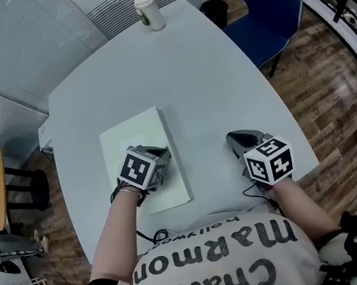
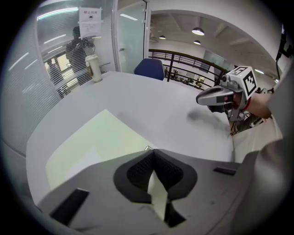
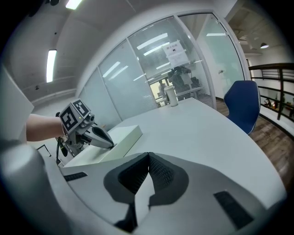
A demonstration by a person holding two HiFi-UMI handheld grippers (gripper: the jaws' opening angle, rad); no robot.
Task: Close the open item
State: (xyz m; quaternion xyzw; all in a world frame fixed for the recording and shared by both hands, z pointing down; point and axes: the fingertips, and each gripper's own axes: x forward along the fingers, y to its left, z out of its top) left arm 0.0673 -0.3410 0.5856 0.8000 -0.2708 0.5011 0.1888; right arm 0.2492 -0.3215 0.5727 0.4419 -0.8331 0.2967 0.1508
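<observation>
White counter (image 1: 222,78), broad, with rounded corners, and only two things are sitting on it. On the near left side lies a flat pale-green box (image 1: 130,136), long side running away from the person, flush on the surface, and from the side it looks shut. Way off at the far edge stands a cream lidded cup (image 1: 149,12), upright, well apart from the box.
</observation>
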